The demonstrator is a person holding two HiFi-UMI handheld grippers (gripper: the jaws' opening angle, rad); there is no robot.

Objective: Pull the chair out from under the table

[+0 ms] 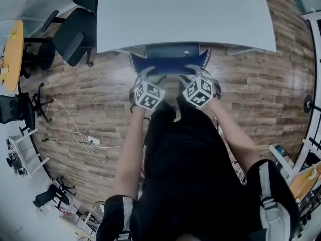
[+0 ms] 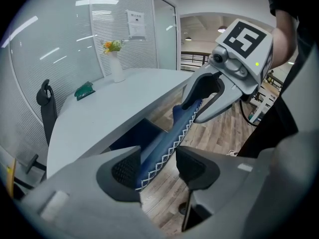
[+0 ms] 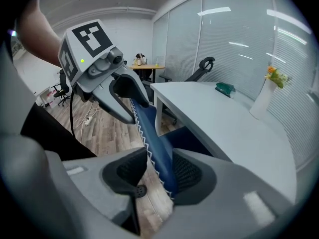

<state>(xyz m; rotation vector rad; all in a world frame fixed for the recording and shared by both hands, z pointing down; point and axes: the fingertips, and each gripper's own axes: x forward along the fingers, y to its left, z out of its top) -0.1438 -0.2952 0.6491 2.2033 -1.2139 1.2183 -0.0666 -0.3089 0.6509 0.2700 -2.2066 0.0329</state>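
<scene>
A blue chair with white zigzag stitching stands tucked under the pale grey table; only its backrest top shows. My left gripper straddles the backrest's left part and my right gripper its right part. In the left gripper view the left gripper has the backrest edge against one pad, with floor showing before the other pad. In the right gripper view the right gripper has the backrest lying on one pad, with a gap to the other. Both stand open around the backrest.
A black office chair stands at the table's left end, and a yellow round table is further left. A white cable with a power strip lies on the wooden floor. On the table stand a vase of flowers and a green thing.
</scene>
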